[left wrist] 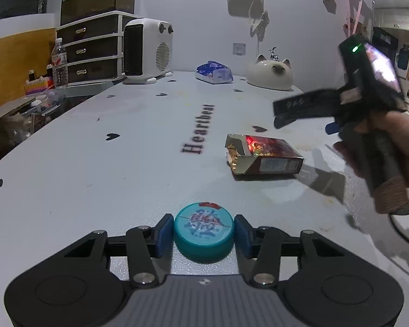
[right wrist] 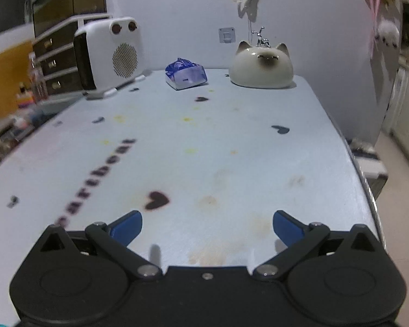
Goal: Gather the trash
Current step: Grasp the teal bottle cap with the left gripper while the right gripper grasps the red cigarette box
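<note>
Left gripper (left wrist: 204, 234) pinches teal cap (left wrist: 203, 231) over white table (left wrist: 95, 169) printed with hearts. Right gripper (right wrist: 207, 224) wide open, empty. Torn carton (left wrist: 263, 156) lies mid-table; heater (right wrist: 110, 55), cat jar (right wrist: 261, 65) at far wall.

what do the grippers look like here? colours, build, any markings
Both alike: the left gripper and right gripper have blue finger pads on black linkage arms with silver rivets. The left's base plate is ribbed grey. The right's body carries a green LED and a lit screen.
</note>
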Tool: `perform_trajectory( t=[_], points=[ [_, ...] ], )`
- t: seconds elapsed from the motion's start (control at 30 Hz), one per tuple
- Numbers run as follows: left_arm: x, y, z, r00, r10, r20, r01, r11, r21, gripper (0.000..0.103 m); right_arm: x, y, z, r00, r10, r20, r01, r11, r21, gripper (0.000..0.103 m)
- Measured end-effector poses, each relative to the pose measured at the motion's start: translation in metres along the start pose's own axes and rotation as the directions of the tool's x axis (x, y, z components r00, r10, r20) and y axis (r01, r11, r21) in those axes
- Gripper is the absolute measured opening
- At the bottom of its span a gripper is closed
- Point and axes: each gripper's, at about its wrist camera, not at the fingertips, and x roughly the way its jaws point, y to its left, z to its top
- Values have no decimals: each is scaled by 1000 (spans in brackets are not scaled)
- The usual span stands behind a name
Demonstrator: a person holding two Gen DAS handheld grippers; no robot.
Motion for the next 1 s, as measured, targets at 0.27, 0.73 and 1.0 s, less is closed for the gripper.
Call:
perform_trajectory(
  t=[0.27,0.73,1.0],
  points=[
    [-1,2,0,1000,5,3,-5,1000,-15,49,-12,13,-25,992,100,-81,-117,963,-242,103],
    [-7,10,-4,999,35,11,-34,998,-52,49,-57,19,-29,951,290,-107,-281,955,93,103],
    [-8,18,-5,998,63,5,-62,995,-79,49,-45,74,-41,955,253,-153,-250,967,36,101]
  ],
)
